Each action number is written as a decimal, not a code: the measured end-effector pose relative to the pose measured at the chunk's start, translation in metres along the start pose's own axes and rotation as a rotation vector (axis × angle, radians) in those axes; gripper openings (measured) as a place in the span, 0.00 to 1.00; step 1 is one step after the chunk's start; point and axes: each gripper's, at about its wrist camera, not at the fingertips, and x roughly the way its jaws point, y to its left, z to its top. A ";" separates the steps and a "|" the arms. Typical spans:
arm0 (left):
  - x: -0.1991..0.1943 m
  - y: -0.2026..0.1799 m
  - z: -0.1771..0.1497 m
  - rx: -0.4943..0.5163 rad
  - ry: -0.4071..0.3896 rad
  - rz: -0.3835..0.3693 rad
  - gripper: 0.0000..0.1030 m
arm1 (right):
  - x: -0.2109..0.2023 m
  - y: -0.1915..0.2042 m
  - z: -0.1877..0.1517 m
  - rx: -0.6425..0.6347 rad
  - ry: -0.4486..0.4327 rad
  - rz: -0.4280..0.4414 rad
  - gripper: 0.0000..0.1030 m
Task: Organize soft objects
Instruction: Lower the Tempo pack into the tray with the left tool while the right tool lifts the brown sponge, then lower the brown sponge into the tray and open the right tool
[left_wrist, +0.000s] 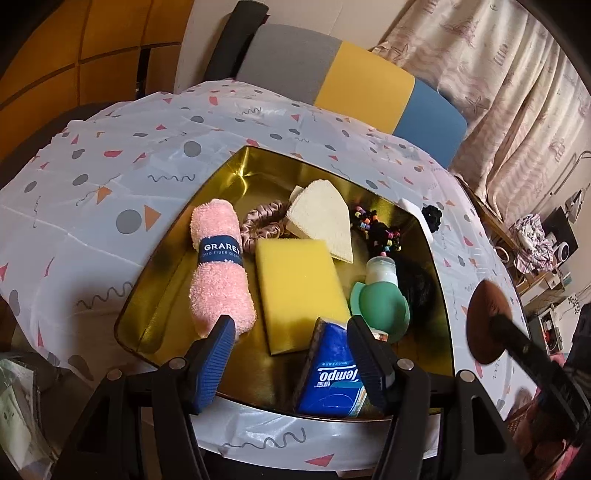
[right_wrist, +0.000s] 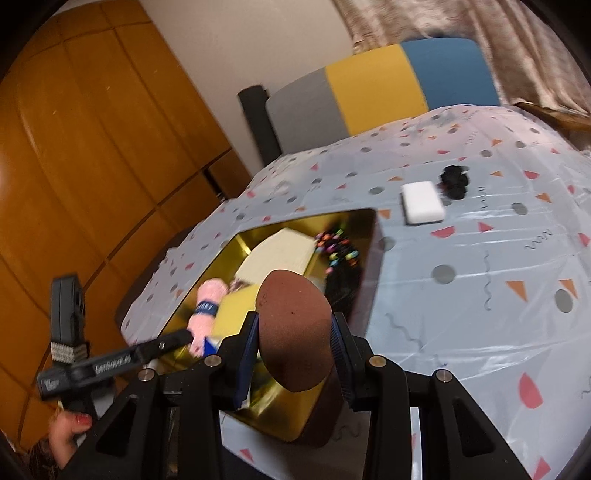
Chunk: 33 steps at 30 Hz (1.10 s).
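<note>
- Your tray (left_wrist: 155, 306) is shiny gold.
- In the tray: a pink towel (left_wrist: 218, 273) with a navy band, a yellow sponge (left_wrist: 299, 284), a cream pad (left_wrist: 325, 218), a blue tissue pack (left_wrist: 332, 373), a green bottle (left_wrist: 380, 299).
- Beside the tray, your tablecloth (left_wrist: 110, 155) is pale grey-white with pink and orange triangles, grey dots and squiggles.
- On the cloth beyond the tray: a white block (right_wrist: 422, 202), a black scrunchie (right_wrist: 455, 181).
- Over the tray's near corner: a brown puff (right_wrist: 295, 336).

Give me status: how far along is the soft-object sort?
Mostly done: pink towel, yellow sponge, tissue pack and more lie in the gold tray. In hand: right claw grips the brown sponge. Left: white sponge and black scrunchie on the tablecloth.
</note>
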 end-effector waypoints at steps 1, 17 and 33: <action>-0.001 0.001 0.000 -0.003 -0.003 0.001 0.62 | 0.001 0.003 -0.001 -0.009 0.005 0.001 0.37; -0.002 -0.003 -0.003 0.009 -0.001 0.039 0.62 | 0.020 0.034 -0.023 -0.157 0.088 -0.032 0.40; 0.001 -0.005 -0.006 0.018 0.012 0.042 0.62 | 0.026 0.029 -0.026 -0.158 0.101 -0.099 0.55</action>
